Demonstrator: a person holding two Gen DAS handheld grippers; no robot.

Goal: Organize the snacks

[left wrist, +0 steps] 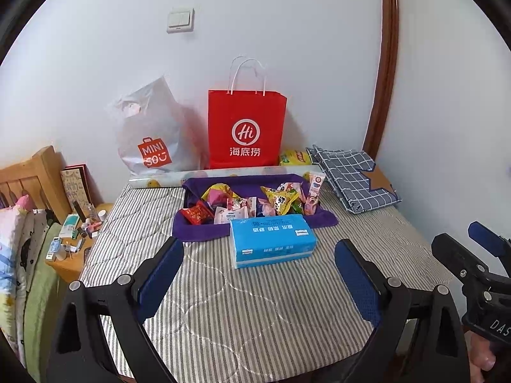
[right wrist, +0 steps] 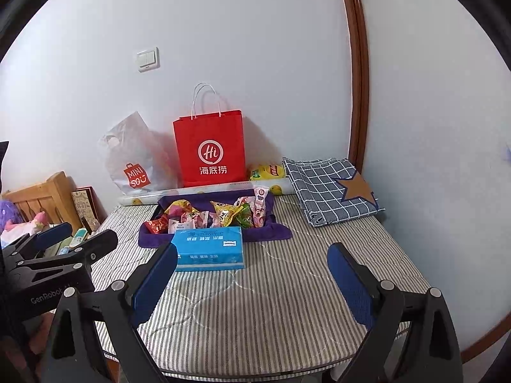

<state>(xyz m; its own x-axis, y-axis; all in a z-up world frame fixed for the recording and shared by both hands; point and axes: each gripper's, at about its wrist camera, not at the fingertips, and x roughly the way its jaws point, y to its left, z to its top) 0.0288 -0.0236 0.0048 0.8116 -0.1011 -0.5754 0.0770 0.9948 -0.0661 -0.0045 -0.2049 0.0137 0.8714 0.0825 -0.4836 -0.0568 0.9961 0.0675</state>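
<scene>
Several wrapped snacks [left wrist: 252, 202] [right wrist: 220, 215] lie piled in a purple fabric tray [left wrist: 191, 226] [right wrist: 150, 237] at the middle of a striped table. A blue tissue pack [left wrist: 271, 239] [right wrist: 209, 249] lies just in front of the tray. My left gripper [left wrist: 258, 268] hangs open above the near table, well short of the pack, with nothing between its fingers. My right gripper [right wrist: 252, 271] is also open and empty, to the right of the pack. Each gripper shows at the edge of the other's view.
A red paper bag [left wrist: 246, 127] [right wrist: 210, 146] and a white plastic bag [left wrist: 150, 134] [right wrist: 134, 156] stand against the wall behind the tray. A folded checked cloth [left wrist: 354, 178] [right wrist: 329, 188] lies back right. A cluttered wooden nightstand [left wrist: 73, 242] stands left.
</scene>
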